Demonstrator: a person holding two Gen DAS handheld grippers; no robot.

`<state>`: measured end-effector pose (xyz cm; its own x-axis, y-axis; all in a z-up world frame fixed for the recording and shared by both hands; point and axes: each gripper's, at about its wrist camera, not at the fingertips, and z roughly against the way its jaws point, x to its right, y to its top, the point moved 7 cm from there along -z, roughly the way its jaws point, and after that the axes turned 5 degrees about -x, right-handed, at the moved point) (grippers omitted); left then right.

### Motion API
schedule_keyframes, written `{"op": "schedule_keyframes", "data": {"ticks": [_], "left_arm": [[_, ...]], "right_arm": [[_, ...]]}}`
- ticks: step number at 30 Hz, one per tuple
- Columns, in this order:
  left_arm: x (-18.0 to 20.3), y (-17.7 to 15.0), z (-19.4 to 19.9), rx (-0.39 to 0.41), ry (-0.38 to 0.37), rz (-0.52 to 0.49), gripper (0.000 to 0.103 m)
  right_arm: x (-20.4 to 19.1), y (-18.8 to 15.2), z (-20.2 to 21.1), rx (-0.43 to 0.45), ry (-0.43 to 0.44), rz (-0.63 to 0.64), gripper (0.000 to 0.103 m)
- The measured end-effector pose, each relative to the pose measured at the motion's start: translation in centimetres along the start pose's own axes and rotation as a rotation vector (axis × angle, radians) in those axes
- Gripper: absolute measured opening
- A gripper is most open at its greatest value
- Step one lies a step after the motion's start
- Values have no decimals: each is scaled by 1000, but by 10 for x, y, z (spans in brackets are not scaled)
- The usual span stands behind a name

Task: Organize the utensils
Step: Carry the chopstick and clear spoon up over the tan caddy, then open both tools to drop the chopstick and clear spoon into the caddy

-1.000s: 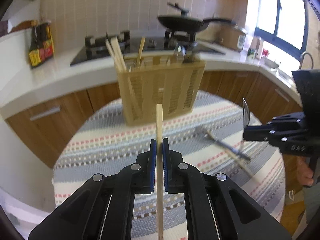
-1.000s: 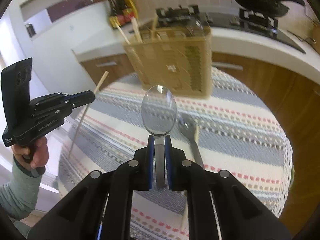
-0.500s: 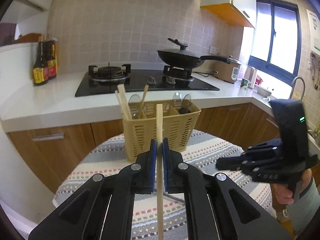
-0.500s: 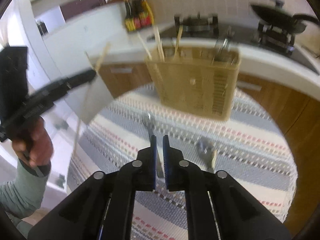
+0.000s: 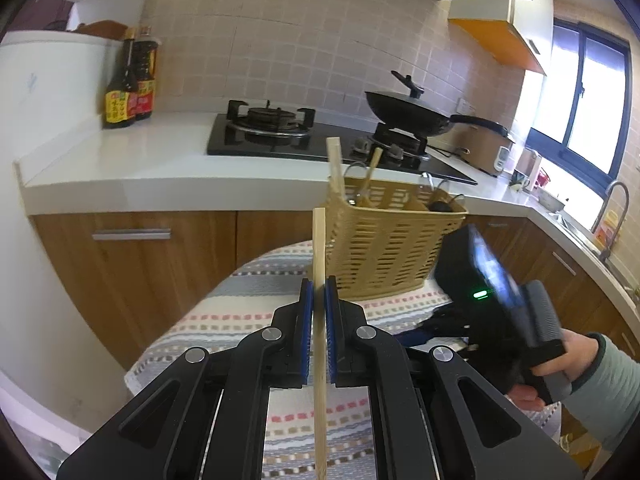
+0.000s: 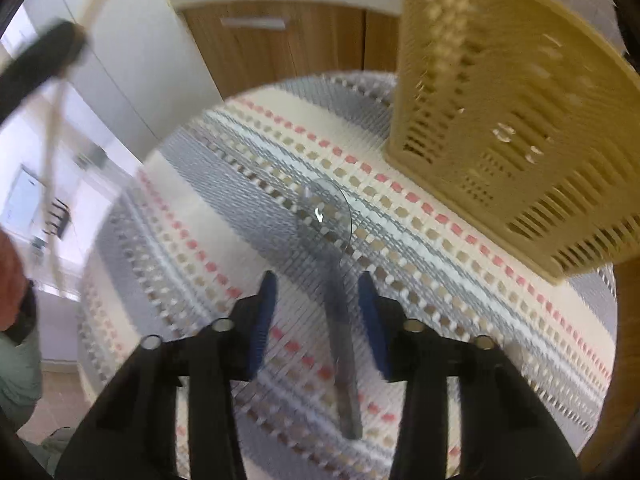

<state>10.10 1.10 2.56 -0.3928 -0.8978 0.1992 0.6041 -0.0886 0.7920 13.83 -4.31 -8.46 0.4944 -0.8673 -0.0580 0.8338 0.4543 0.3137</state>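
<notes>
My left gripper (image 5: pixel 319 292) is shut on a wooden chopstick (image 5: pixel 319 248) held upright, in front and left of the tan slotted utensil basket (image 5: pixel 384 248). The basket holds chopsticks (image 5: pixel 334 168) and several metal utensils. My right gripper (image 6: pixel 318 296) is open low over the striped cloth; a metal spoon (image 6: pixel 336 280) lies on the cloth between its fingers, loose. The basket (image 6: pixel 500 112) stands at upper right in the right wrist view. The right gripper body (image 5: pixel 500 312) shows at the lower right of the left wrist view.
The round table has a striped cloth (image 5: pixel 240 320). Behind it a white counter (image 5: pixel 120 160) carries a gas hob (image 5: pixel 272 128), a black pan (image 5: pixel 412 112) and sauce bottles (image 5: pixel 128 92). Wooden cabinets (image 5: pixel 132 264) are below. A sink tap (image 5: pixel 612 208) is far right.
The right gripper has opened and let go of the spoon, which now lies on the cloth. It dropped close to the table. The left gripper swung left, still holding the chopstick.
</notes>
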Motion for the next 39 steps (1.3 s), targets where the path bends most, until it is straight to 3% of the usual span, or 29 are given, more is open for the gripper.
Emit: {"op": "schedule_keyframes", "data": {"ticks": [1,4,9,11,15,20,25,27,31,39], "left_arm": [[-2,0,-1,0,-2,2,4],[-5,0,-5,-2,-9,2,4],[1,14,-7,37,-34,5,4],[7,27,-3,76,-52,5,4],[26,67,9,179,-90,-7,4],[56,114,15,302,-131,-28,4],[72,155,1,412,-81,-25,4],[75,166,-8,458,-10,-33,4],[75,180,-33,480,-1,-7,4],[67,182,-60,509,20,11,4]], "right_arm": [[0,1,-7,-25,-15,-1,35],[-1,2,-15,-55,-45,6,11],[-1,-6,-1,-3,-9,2,10],[5,-9,27,83,71,-35,10],[24,-8,100,294,70,-60,10],[70,-1,192,603,7,-123,10],[120,0,241,837,-54,-212,10],[137,2,248,899,-99,-238,10],[167,12,247,967,-142,-287,10],[196,29,215,1015,-103,-338,10]]}}
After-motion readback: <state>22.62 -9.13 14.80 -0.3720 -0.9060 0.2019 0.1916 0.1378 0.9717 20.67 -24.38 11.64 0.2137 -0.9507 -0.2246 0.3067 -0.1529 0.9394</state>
